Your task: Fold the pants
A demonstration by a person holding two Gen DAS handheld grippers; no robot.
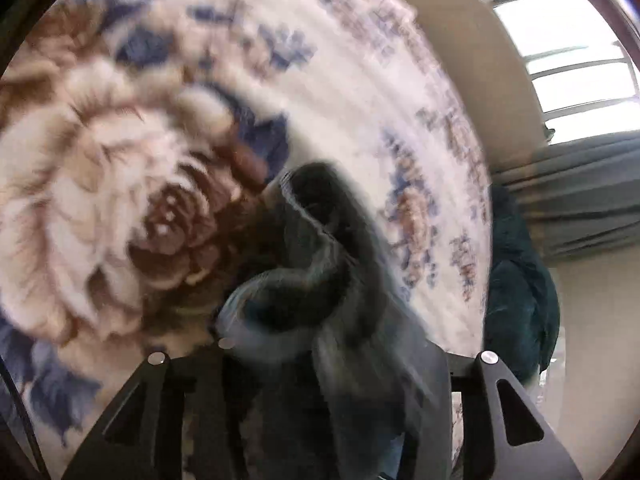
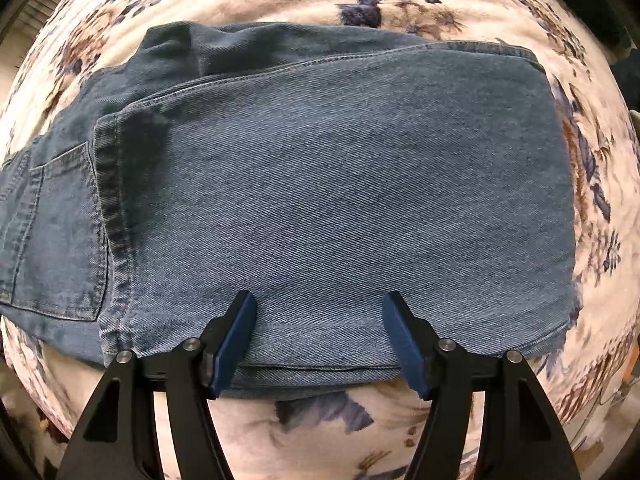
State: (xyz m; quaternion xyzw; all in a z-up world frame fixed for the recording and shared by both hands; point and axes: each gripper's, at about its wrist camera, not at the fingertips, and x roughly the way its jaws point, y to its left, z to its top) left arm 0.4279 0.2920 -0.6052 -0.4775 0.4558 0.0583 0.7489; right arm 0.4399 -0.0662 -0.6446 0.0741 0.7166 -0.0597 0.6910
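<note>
Blue denim pants (image 2: pixel 340 184) lie folded flat on a floral bedspread (image 2: pixel 320 432) in the right wrist view, with a back pocket (image 2: pixel 56 240) showing at the left. My right gripper (image 2: pixel 320 300) points down over the fold's near edge, open, and its blue pads (image 2: pixel 236 344) straddle the denim without pressing it. In the blurred left wrist view a bunched roll of the pants (image 1: pixel 312 264) rises from between the jaws of my left gripper (image 1: pixel 320 344), which is shut on it. The cloth hides that gripper's fingertips.
The bedspread (image 1: pixel 120 184) with its large brown rose fills the left wrist view. Beyond the bed's edge at the right are a beige wall, a bright window (image 1: pixel 576 60), a grey curtain (image 1: pixel 580 196) and a dark teal cloth (image 1: pixel 520 288).
</note>
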